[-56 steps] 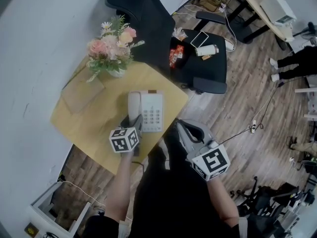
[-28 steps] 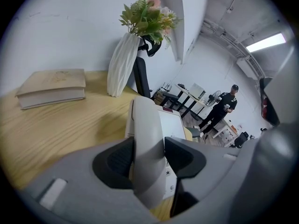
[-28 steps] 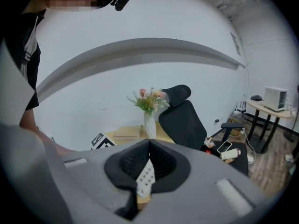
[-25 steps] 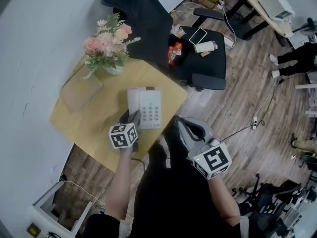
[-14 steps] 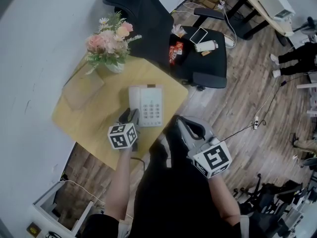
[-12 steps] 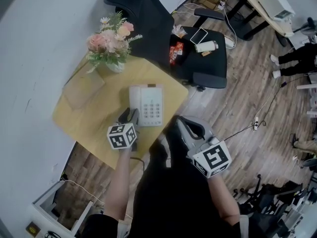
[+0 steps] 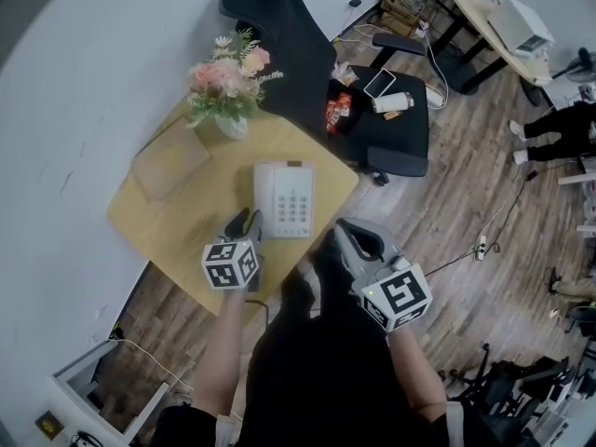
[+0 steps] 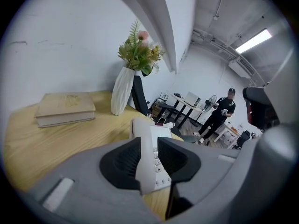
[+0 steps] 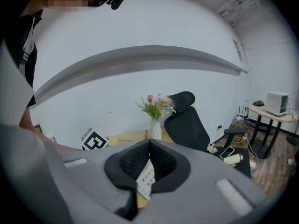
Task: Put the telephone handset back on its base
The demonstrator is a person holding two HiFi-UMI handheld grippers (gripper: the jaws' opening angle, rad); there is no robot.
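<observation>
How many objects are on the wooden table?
3: telephone in the centre, book by the wall, vase of flowers at the far corner. Part of the near edge is hidden.

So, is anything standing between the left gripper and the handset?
Nothing visible: only bare table lies between the left gripper, whose jaws have just been closing with nothing between them, and the handset, which already rests on its base.
</observation>
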